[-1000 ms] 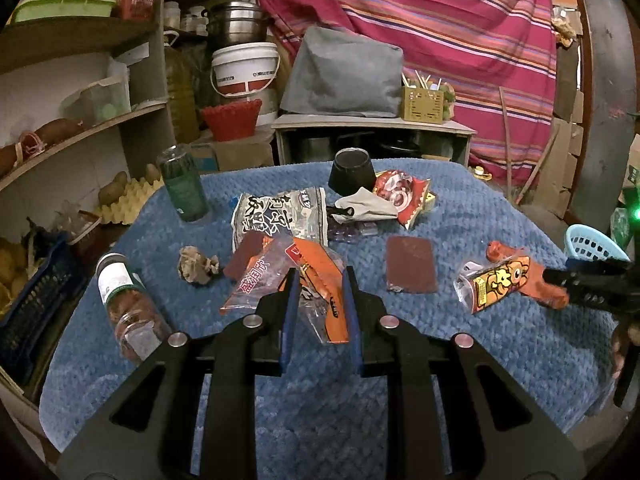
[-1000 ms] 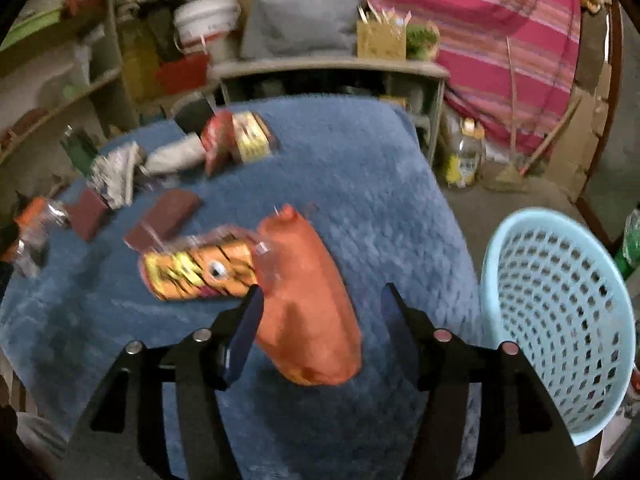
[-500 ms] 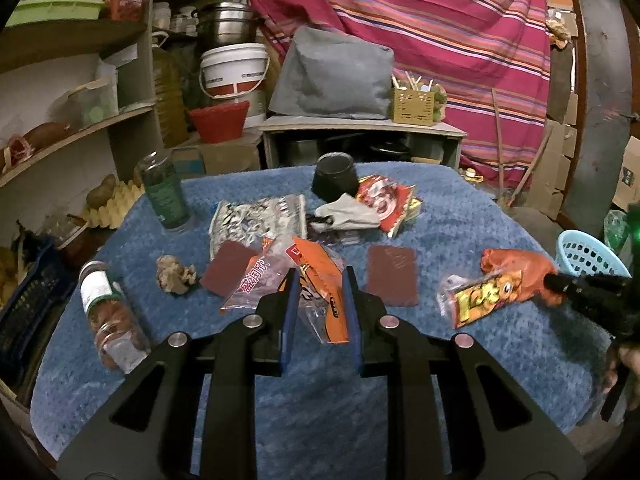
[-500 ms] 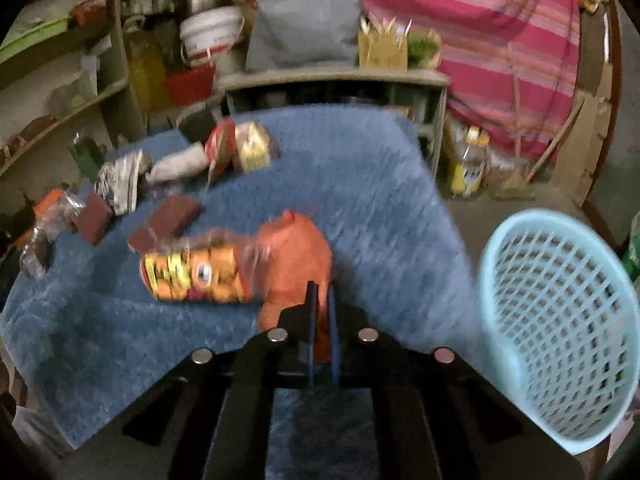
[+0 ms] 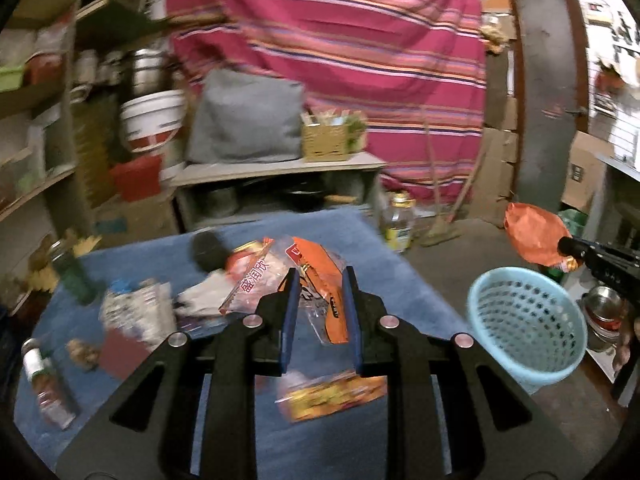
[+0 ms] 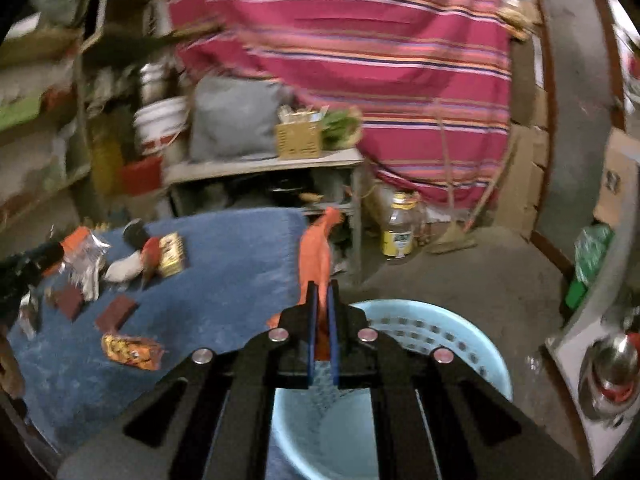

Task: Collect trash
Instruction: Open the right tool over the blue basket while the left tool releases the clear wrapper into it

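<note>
A blue-covered tabletop [image 5: 400, 280] strewn with wrappers stands beside a pale blue basket [image 5: 524, 320] on the floor. The right gripper [image 6: 320, 300] hovers over the basket, jaws clamped on an orange bag [image 6: 318, 248] by one end, its long axis running away from the jaws. The left gripper [image 5: 320, 284] has narrow jaws holding an orange and clear wrapper bundle [image 5: 316, 276] above the tabletop. Both look light, crinkly and slippery, so pinching an edge firmly seems best.
</note>
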Available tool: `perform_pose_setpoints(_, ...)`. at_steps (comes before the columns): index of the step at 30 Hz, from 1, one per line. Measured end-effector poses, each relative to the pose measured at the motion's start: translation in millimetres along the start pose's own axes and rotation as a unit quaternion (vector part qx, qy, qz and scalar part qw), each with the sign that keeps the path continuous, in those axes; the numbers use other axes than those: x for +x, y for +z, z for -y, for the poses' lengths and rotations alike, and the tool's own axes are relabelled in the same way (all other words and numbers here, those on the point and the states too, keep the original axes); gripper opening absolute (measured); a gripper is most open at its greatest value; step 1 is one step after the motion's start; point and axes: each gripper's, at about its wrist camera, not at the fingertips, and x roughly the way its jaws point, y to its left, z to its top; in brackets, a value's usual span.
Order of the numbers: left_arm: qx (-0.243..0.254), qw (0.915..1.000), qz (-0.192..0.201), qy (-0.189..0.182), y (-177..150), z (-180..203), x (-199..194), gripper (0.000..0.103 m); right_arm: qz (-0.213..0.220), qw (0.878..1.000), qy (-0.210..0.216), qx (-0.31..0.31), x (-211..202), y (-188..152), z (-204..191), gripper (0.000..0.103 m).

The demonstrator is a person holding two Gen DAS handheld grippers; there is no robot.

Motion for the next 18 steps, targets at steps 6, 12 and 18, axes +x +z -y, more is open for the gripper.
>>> perform_pose_setpoints(6,0.019,0.9978,-0.006,-0.063,7,86,39,0.021,-0.013,0.998,-0.053,0.003,4,-20,47,0.005)
perform_pose_setpoints(12,0.036,0.9917,-0.019,-0.122,0,159,67,0.021,-0.041,0.997,-0.067,-0.003,20,-37,69,0.005)
perform_pose_setpoints(18,0.059,0.9869,-0.035,-0.146,-13,198,86,0.022,-0.067,0.995,-0.069,0.007,32,-51,87,0.005)
